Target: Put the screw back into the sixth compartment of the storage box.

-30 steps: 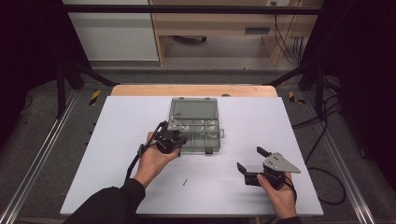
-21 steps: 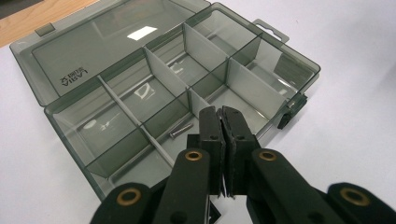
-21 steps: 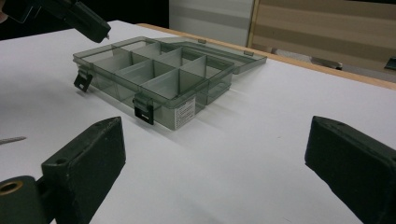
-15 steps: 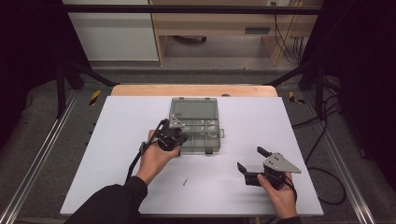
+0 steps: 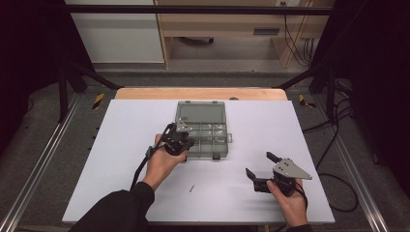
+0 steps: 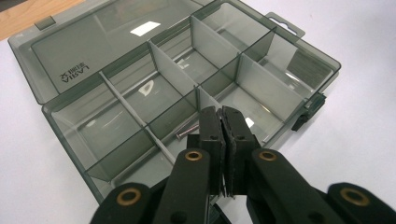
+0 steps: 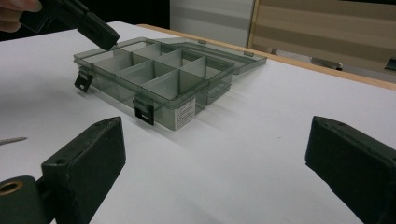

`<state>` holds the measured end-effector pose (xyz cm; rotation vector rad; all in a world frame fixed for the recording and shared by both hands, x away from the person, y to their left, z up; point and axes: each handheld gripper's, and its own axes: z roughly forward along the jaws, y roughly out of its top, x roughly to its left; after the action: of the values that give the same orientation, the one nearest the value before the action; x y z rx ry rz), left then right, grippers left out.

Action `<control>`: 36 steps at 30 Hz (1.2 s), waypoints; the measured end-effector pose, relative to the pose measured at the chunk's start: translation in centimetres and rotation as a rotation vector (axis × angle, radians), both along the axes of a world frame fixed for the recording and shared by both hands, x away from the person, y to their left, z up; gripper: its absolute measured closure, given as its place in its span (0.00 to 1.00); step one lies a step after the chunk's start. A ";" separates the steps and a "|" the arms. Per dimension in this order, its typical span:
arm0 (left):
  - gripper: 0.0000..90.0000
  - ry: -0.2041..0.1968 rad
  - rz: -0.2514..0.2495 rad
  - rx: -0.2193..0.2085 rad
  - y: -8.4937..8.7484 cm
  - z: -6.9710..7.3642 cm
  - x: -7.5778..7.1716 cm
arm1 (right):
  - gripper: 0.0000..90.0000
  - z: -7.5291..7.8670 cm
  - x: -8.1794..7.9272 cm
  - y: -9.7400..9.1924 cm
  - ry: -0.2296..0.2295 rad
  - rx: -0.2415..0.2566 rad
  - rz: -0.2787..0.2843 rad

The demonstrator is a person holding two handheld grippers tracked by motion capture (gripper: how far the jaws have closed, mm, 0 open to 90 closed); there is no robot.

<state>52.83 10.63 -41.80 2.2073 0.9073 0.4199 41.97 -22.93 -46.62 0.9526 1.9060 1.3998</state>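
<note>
Smoky translucent plastic box [image 5: 202, 129], rectangular, lid [image 6: 98, 44] folded flat open toward the far edge of the tabletop [image 5: 121, 145]; sits at the middle of the board, nearer the far edge. Thin grey dividers inside, splitting the tray into square and oblong cells; two small black latches [image 7: 144, 113] on the near wall, a white label beside one. Glossy walls, catching ceiling light. One slim metal screw [image 6: 186, 130] lying flat in a near cell, close against a divider.

Left gripper [image 6: 221, 116] poised over the near left corner of the box, black matte jaws pressed together; nothing seen pinched between them, tips just above the cell with the screw. Seen from the right gripper view, same jaws tilted down to the tray's rim at the corner.

Right gripper [image 5: 261, 166] resting near the right front corner of the tabletop, well apart from the box; blocky black pads spread wide, bare white surface between them. Grey three-cornered plate on top.

Second small screw [image 5: 192, 187] lying loose on the smooth white top, between the hands, toward the near edge.
</note>
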 end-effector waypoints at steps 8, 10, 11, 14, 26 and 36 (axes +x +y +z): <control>0.98 0.009 0.002 0.012 -0.1 -0.4 0.3 | 0.06 0.0 0.0 -0.1 -0.002 0.000 0.001; 0.98 0.012 0.008 0.019 -0.1 -0.5 0.4 | 0.06 0.0 0.0 -0.1 -0.002 -0.001 0.001; 0.98 0.011 0.008 0.024 -0.1 -0.6 0.5 | 0.06 0.0 0.0 -0.1 -0.001 0.000 0.001; 0.98 0.013 0.009 0.027 -0.3 -0.8 0.5 | 0.06 0.0 0.0 -0.1 -0.001 0.000 0.002; 0.84 -0.050 -0.012 -0.029 -0.2 -0.3 0.3 | 0.06 0.0 0.0 -0.1 0.005 0.001 0.001; 0.53 -0.058 -0.024 -0.056 0.3 1.0 -1.0 | 0.05 -0.1 0.1 0.0 0.004 -0.005 0.003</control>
<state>51.84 10.95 -40.75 2.1421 0.8512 0.4397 42.02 -22.96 -46.70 0.9516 1.9134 1.3955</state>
